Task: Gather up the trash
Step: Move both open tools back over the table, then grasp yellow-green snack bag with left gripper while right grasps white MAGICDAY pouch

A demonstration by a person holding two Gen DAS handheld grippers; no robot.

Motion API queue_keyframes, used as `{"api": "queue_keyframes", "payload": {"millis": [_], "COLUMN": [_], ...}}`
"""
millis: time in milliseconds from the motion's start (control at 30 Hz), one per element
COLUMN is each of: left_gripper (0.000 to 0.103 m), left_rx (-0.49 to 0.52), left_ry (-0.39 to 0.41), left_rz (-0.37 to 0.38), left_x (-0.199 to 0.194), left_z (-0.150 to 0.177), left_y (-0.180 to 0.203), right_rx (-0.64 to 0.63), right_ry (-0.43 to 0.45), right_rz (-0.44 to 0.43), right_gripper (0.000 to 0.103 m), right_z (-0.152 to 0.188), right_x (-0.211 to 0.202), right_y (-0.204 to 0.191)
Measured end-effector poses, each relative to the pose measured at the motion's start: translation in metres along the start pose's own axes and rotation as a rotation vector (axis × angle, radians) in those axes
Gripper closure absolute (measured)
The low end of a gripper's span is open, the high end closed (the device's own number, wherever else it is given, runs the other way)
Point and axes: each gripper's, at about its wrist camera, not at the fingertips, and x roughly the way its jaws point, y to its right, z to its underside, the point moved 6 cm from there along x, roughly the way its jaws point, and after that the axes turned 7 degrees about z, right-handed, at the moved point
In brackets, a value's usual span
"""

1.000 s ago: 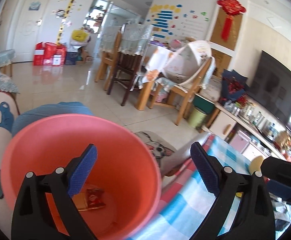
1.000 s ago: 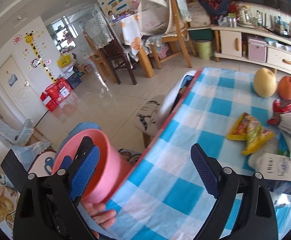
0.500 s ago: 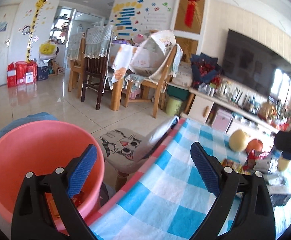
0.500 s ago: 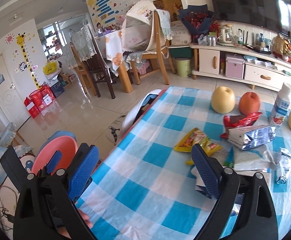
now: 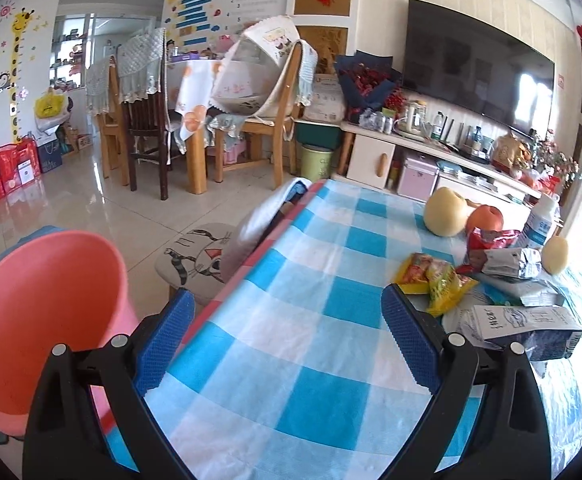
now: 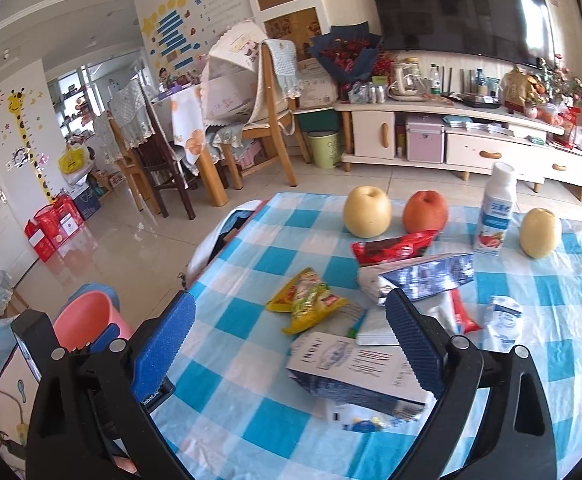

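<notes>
Both tongs are seen spread wide, with nothing between their blue pads. The left tongs [image 5: 289, 340] are held over the near edge of the worktop [image 5: 291, 360], which is covered by a blue-and-white checked cloth. The right tongs [image 6: 291, 338] are held above the same worktop, over a flattened carton [image 6: 355, 372] that lies just ahead of them.

A pink bin [image 5: 43, 316] is seen off the worktop's left edge, low beside the left tongs; in the right wrist view the bin [image 6: 85, 316] shows behind the left finger.

Past the carton the trash is gathered near the middle of the worktop: a yellow wrapper [image 6: 309, 300], a silver-blue pack [image 6: 423, 278] and a red wrapper [image 6: 395, 246] lying close together, the red one partly under the silver-blue one. A small crushed white carton [image 6: 501, 322] lies to the right of the pile.

Further back a pear [image 6: 367, 212], an apple [image 6: 427, 212], an upright bottle [image 6: 495, 210] and a second pear [image 6: 539, 233] are set in a row, apart from one another.

Beyond the worktop a tiled floor [image 6: 131, 248], wooden chairs [image 6: 267, 120], a low cabinet [image 6: 471, 136] and a television [image 6: 459, 12] are seen.
</notes>
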Motion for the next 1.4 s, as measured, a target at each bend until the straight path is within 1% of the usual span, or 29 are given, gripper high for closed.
{"api": "queue_keyframes", "payload": {"millis": [67, 200, 300, 400, 500, 567, 633, 733, 800, 900, 1033, 1100, 1167, 1267, 1400], "left_gripper": [0.008, 0.008, 0.008, 0.008, 0.008, 0.008, 0.008, 0.008, 0.008, 0.008, 0.008, 0.008, 0.008, 0.008, 0.008], "left_rx": [0.012, 0.064, 0.073, 0.073, 0.07, 0.072, 0.063, 0.017, -0.014, -0.024, 0.033, 0.084, 0.145, 0.196, 0.229], "left_ry": [-0.003, -0.015, -0.016, -0.022, -0.058, -0.074, -0.093, -0.138, -0.153, -0.181, -0.233, -0.269, -0.301, -0.365, -0.429], "left_rz": [0.014, 0.019, 0.051, 0.105, 0.171, 0.233, 0.273, 0.32, 0.323, 0.338, 0.391, 0.427, 0.429, 0.463, 0.487], "left_x": [0.001, 0.004, 0.004, 0.005, 0.012, 0.016, 0.023, 0.038, 0.05, 0.07, 0.095, 0.106, 0.117, 0.133, 0.151], "left_z": [0.003, 0.007, 0.008, 0.01, 0.012, 0.011, 0.01, 0.009, 0.005, -0.001, -0.008, -0.007, -0.005, 0.001, 0.009], "left_y": [0.01, 0.031, 0.042, 0.054, 0.065, 0.074, 0.082, 0.089, 0.09, 0.096, 0.106, 0.111, 0.115, 0.12, 0.126], "right_rx": [0.014, 0.044, 0.072, 0.106, 0.149, 0.177, 0.204, 0.236, 0.259, 0.294, 0.35, 0.393, 0.422, 0.399, 0.305], "right_ry": [0.0, 0.0, 0.006, 0.003, -0.008, -0.019, -0.03, -0.05, -0.071, -0.115, -0.192, -0.236, -0.275, -0.314, -0.341], "right_rz": [0.016, 0.041, 0.059, 0.071, 0.083, 0.092, 0.1, 0.123, 0.143, 0.165, 0.188, 0.176, 0.163, 0.174, 0.201], "right_gripper": [0.007, 0.006, 0.005, 0.005, 0.005, 0.005, 0.005, 0.005, 0.005, 0.005, 0.005, 0.005, 0.005, 0.005, 0.005], "right_z": [-0.001, -0.002, -0.003, -0.005, -0.006, -0.007, -0.008, -0.007, -0.006, -0.001, 0.011, 0.019, 0.026, 0.032, 0.036], "right_x": [-0.003, -0.009, -0.014, -0.018, -0.022, -0.023, -0.024, -0.024, -0.022, -0.015, 0.001, 0.012, 0.023, 0.038, 0.055], "right_y": [0.013, 0.037, 0.055, 0.074, 0.094, 0.108, 0.122, 0.145, 0.16, 0.183, 0.215, 0.227, 0.235, 0.235, 0.224]}}
